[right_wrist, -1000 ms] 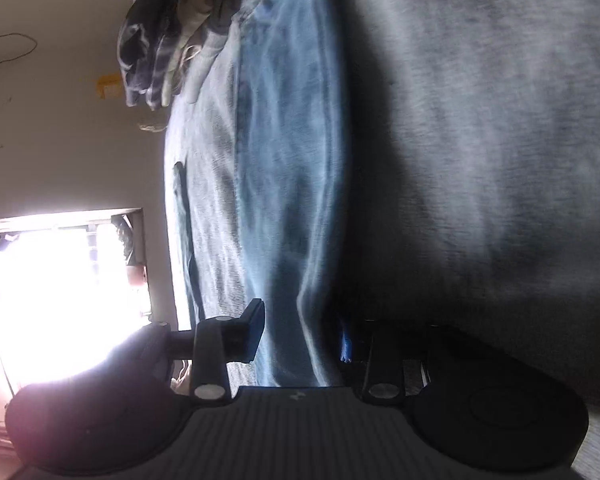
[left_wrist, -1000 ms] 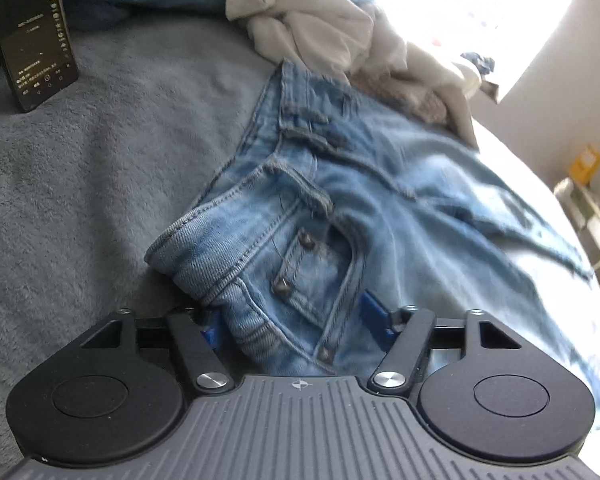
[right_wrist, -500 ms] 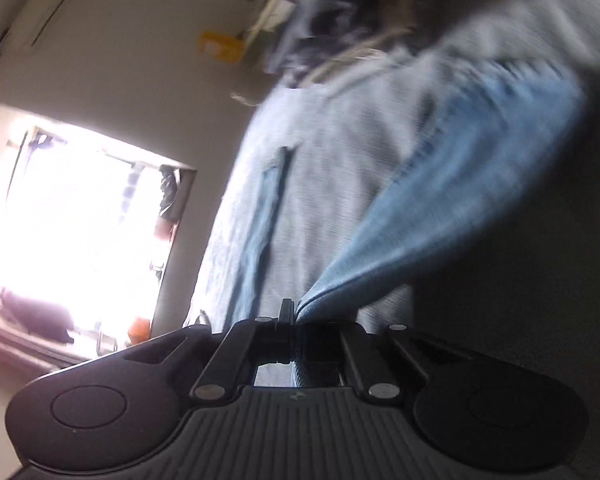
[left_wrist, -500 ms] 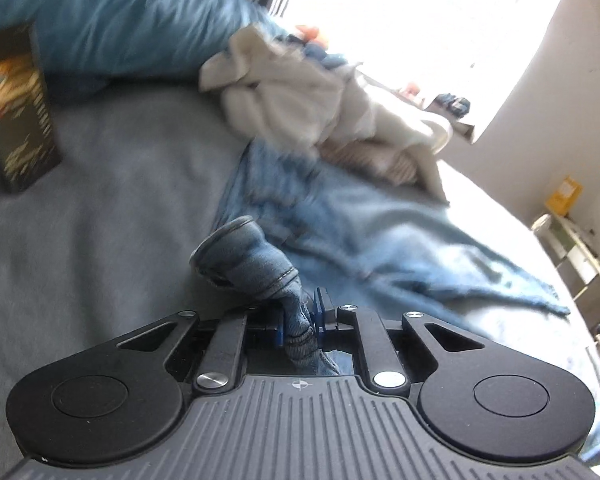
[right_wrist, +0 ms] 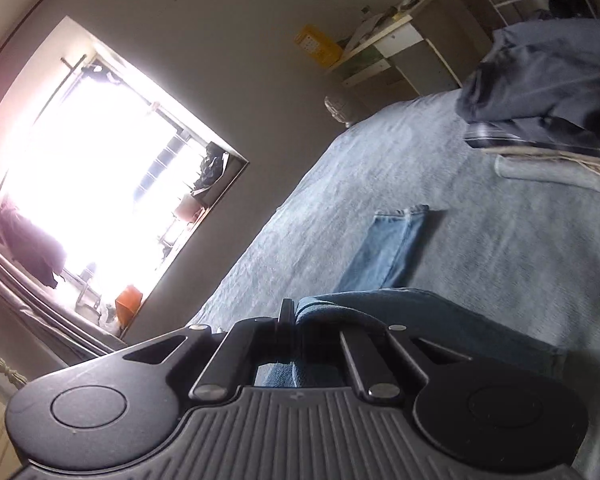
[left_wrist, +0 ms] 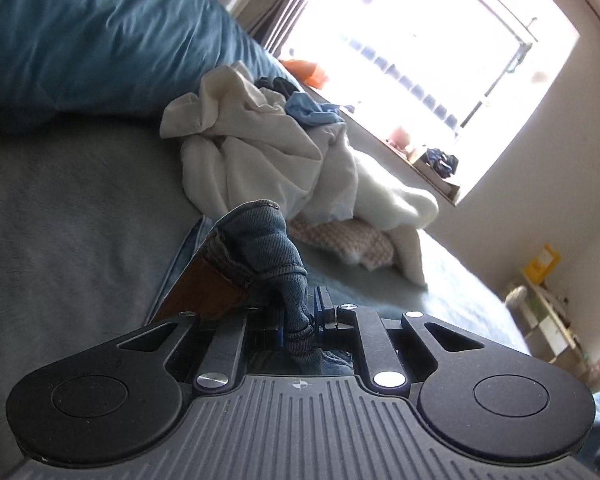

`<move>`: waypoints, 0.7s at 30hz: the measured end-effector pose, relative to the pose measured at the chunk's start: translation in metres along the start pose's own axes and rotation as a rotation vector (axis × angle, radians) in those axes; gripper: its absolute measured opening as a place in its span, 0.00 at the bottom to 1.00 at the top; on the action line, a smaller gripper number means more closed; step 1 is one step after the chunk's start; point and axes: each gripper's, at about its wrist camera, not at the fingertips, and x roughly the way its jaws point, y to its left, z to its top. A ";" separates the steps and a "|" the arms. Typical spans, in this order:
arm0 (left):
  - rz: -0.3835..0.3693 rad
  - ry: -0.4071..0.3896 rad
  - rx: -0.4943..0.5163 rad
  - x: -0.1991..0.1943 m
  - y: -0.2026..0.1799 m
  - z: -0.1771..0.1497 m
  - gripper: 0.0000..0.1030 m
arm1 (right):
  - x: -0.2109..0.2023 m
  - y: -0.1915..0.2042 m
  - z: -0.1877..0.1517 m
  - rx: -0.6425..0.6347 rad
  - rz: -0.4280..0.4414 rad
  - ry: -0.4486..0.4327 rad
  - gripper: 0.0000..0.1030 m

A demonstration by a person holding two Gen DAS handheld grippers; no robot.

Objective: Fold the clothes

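Left gripper [left_wrist: 300, 322] clamped on a bunched fold of the jeans [left_wrist: 260, 240] — denim stands up between the blue pads, a brown patch on the fabric showing to the left. Right gripper [right_wrist: 296, 320] also closed on denim; the cloth drapes rightward over its right finger. A pant leg [right_wrist: 388, 252] lies flat on the grey bed cover [right_wrist: 500, 248] ahead of the right gripper, hem at the far end. Beyond the left gripper, a heap of white laundry [left_wrist: 268, 156] sits on the bed, beside a blue pillow [left_wrist: 92, 36]. Folded dark garments [right_wrist: 548, 92] stacked near the bed's far corner — well apart from the jeans. Bright window [left_wrist: 412, 56] behind.
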 end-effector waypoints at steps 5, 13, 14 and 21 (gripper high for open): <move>0.008 0.018 -0.053 0.040 0.014 0.013 0.12 | 0.075 0.044 0.008 -0.085 -0.037 0.037 0.03; 0.011 0.068 -0.096 0.102 0.034 0.031 0.19 | 0.210 0.073 -0.011 -0.148 -0.158 0.124 0.03; 0.005 0.081 -0.110 0.109 0.038 0.031 0.21 | 0.231 0.070 -0.017 -0.148 -0.184 0.161 0.03; -0.109 0.066 -0.277 0.116 0.069 0.032 0.40 | 0.293 0.041 -0.051 -0.048 -0.229 0.327 0.39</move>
